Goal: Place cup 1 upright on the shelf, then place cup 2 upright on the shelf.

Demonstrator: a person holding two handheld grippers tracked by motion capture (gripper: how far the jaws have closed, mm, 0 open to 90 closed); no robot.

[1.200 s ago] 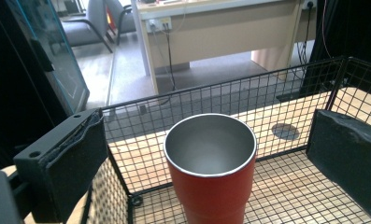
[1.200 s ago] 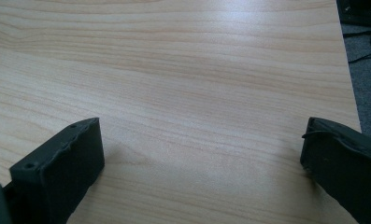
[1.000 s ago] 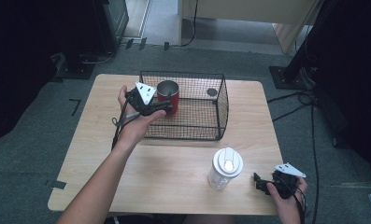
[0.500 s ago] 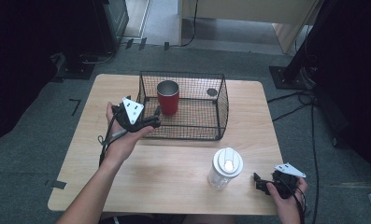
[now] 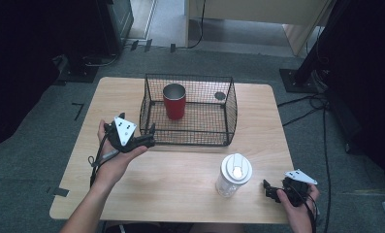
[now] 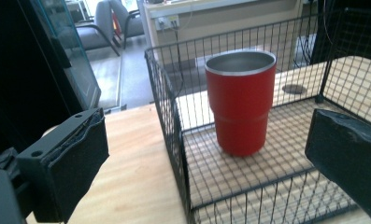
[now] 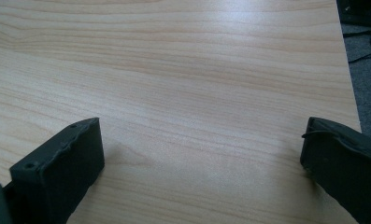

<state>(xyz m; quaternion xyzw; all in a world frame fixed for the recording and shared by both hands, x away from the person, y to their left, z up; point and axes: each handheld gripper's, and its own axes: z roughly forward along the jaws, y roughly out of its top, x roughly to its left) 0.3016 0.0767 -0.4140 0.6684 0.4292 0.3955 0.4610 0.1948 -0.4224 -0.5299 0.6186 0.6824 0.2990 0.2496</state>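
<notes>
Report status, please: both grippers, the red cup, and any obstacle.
Left gripper open, empty, outside wire basket. Right gripper open, empty, low over table. Red cup upright inside basket. Basket wall between left fingers and cup.

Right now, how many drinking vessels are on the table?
2: a red cup standing upright inside the wire basket, and a clear bottle with a white lid on the bare tabletop near the right claw.

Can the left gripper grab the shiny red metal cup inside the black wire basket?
Probably yes. The left gripper is open, just outside the black wire basket. The basket's side mesh stands between it and the red metal cup, but the top is open, so it could go over the rim.
</notes>
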